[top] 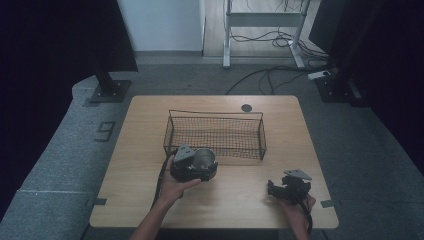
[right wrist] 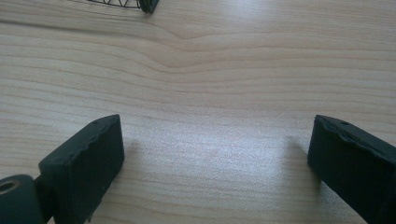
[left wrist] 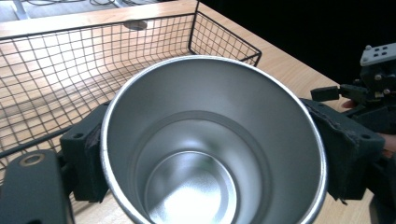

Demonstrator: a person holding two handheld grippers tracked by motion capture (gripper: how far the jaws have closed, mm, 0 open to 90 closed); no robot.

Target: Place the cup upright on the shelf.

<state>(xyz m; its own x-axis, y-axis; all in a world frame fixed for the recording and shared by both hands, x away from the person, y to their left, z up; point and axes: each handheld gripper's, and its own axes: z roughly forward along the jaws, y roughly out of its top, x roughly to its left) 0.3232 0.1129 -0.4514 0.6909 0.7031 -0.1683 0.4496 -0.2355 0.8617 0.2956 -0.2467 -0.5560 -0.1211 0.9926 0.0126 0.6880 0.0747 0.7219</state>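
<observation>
Shiny steel cup [left wrist: 212, 140] is clamped in the left tool [top: 192, 167], one jaw pressing on each side of the rim, mouth facing up and empty inside. It sits just in front of the wire basket [top: 215, 131], near its front left corner, over the wooden bench [top: 240, 192]. I can't tell if the base is resting on the wood or already lifted a bit.

The right tool [top: 286, 189] is parked well off to the right, low over the bench, jaws spread wide with nothing between them.

Main risk as I see it: the steel is smooth and round and the grip is only at two spots, so the cup could slip or swivel if the hand tilts. Also the basket's front wall is right there, so going in too low would probably clip the wire and knock the cup loose.
</observation>
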